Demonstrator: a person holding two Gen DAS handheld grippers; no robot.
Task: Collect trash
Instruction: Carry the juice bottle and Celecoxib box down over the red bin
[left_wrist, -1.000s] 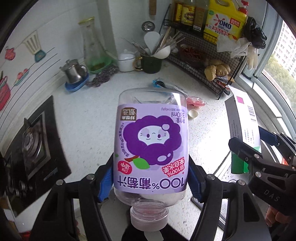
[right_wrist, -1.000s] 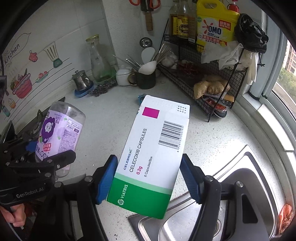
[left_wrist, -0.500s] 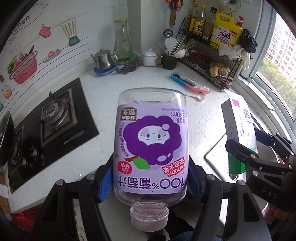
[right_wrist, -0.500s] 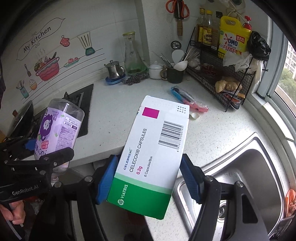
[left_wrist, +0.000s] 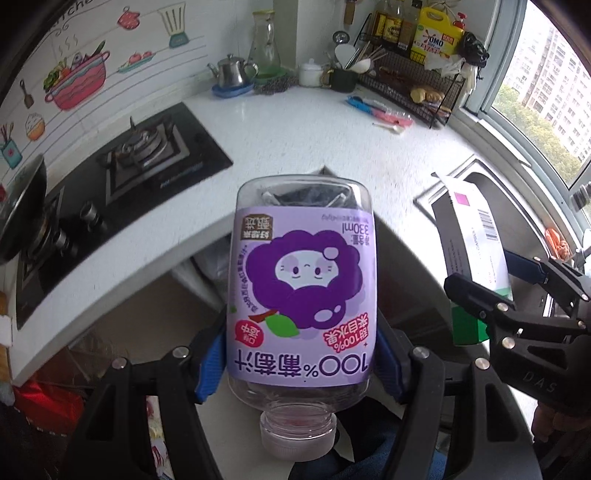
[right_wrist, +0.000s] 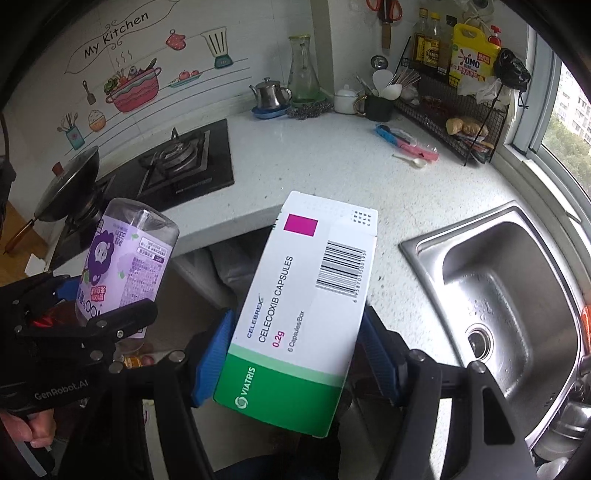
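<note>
Two items of trash are held, one in each gripper. Containers first: the bottle (left_wrist: 301, 299) is clear plastic with a purple grape label, capped, and looks empty apart from a faint pink trace near the neck. The box (right_wrist: 299, 314) is a white and green capsule carton with its flaps shut; its contents cannot be told. The sink (right_wrist: 517, 288) holds no water that shows, only its drain. At the back of the counter (right_wrist: 332, 155) a dark cup (right_wrist: 378, 107) holds spoons and utensils, and a wire rack (right_wrist: 461, 122) carries bottles and a yellow jug. A pan (right_wrist: 70, 184) sits on the stove (right_wrist: 184, 162).

Position: the bottle lies between the blue pads (left_wrist: 210, 365) of the left gripper (left_wrist: 301, 365), cap toward the camera and base pointing away, held past the counter's edge with the gap below the counter behind it. The box stands between the pads of the right gripper (right_wrist: 295, 358), green end nearest the camera, tilted, its far end over the counter edge just beside the sink.

Grip: the left gripper's jaws are partly spread and clamped on the bottle's sides. The right gripper's jaws are likewise partly spread and pressed on the box's two long edges. Each gripper shows in the other's view, side by side and apart, not touching.
</note>
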